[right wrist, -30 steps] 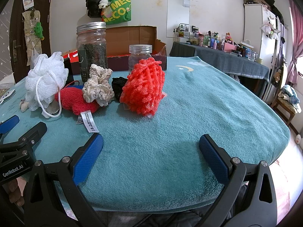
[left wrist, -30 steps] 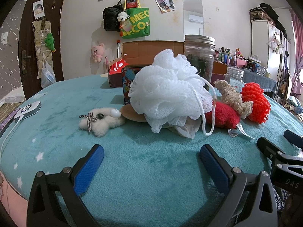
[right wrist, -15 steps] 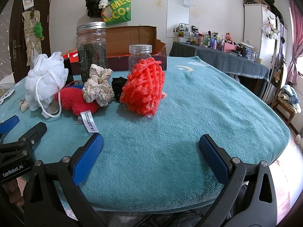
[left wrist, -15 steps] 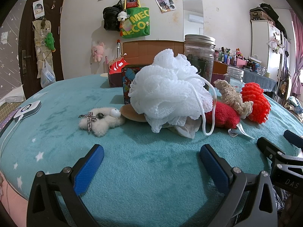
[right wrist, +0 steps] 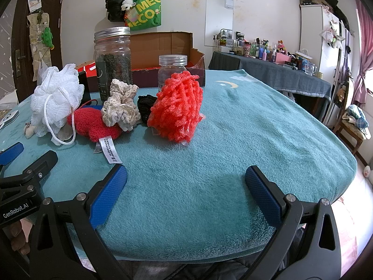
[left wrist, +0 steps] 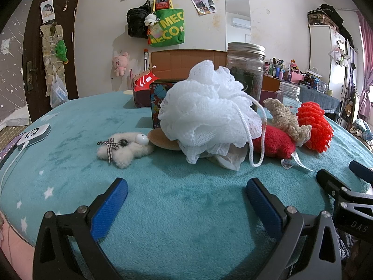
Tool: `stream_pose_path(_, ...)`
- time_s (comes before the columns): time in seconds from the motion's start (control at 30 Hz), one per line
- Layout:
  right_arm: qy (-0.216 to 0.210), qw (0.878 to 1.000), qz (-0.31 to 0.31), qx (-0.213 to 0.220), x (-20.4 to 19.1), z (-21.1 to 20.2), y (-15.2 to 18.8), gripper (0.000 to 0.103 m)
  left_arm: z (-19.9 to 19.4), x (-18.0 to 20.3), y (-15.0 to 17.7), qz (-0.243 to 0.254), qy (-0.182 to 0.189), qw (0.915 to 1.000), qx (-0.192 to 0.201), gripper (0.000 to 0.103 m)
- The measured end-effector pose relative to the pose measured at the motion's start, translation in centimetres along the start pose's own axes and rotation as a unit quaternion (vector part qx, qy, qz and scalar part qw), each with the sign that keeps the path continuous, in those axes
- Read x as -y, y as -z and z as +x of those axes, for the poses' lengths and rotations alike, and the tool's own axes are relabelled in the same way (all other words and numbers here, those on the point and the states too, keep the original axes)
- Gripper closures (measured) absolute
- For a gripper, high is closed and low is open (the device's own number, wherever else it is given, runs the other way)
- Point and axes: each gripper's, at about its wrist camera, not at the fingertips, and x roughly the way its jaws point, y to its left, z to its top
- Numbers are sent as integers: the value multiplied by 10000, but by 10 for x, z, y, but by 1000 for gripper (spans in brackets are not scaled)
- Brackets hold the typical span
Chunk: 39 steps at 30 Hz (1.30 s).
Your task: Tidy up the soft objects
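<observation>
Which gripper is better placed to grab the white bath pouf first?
Left. The left gripper is open and points straight at the white bath pouf. The right gripper is open too but faces the orange-red mesh scrubber, with the pouf far off to its left.

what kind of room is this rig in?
Probably a lived-in bedroom: teal blanket over the work surface, bags hung on the wall, a side table crowded with cosmetics bottles.
</observation>
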Motion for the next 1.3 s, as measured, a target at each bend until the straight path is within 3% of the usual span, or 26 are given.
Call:
stream_pose_path(1.0, -3, 10000, -1, -1, -1, 0, 0, 0, 0, 0, 0, -2, 10, 10000, -28, 0)
stream_pose_path(1.3, -258, 9996, 66, -78, 2, 3, -7, 0, 2, -10, -19, -143, 332, 9993, -128, 0)
